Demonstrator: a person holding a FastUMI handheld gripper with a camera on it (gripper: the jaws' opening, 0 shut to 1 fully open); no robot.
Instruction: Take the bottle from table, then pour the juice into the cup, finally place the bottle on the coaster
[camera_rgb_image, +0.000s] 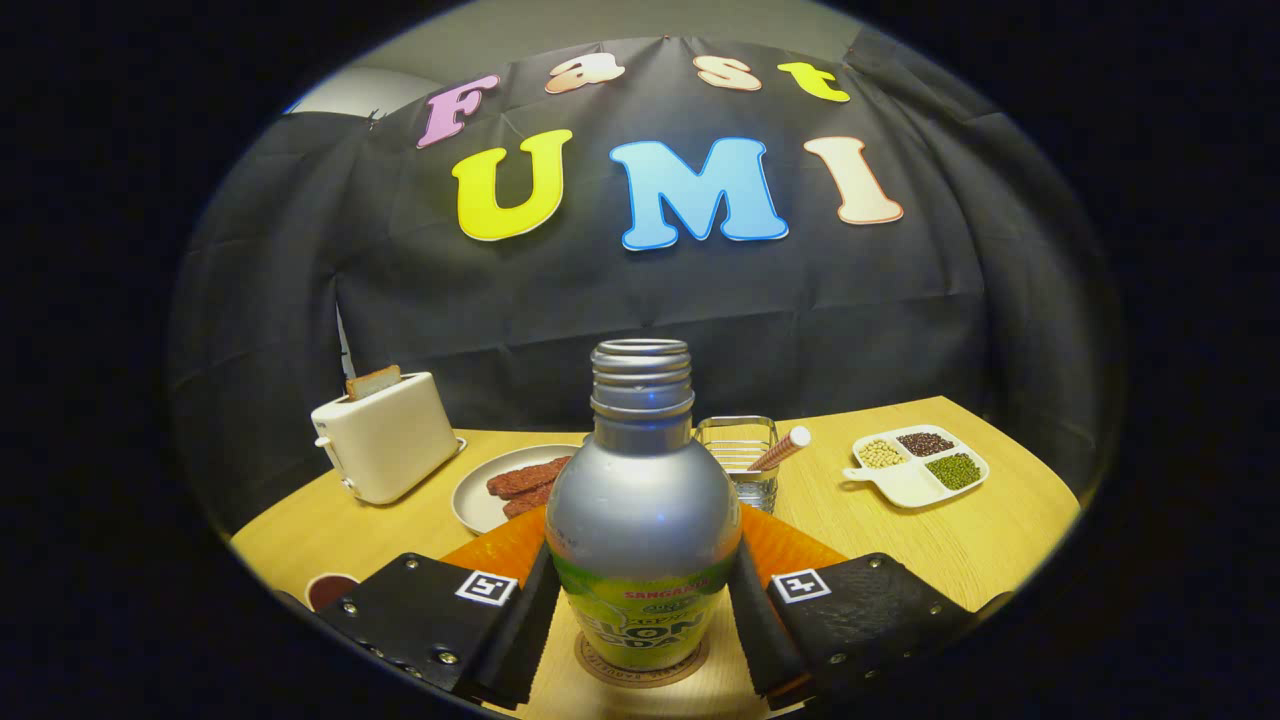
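While upright, tongs (645, 610) gripping bottle (643, 520).

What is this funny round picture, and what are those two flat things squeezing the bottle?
Those are the two fingers of a gripper, a grabbing tool that a person holds. A camera rides on it and looks forward, which bends the picture round. The fingers press on both sides of a silver bottle with no cap. The bottle stands on a round coaster on a wooden table. Beyond it are a toaster with bread, a plate of brown strips, a wire basket and a divided dish of beans.
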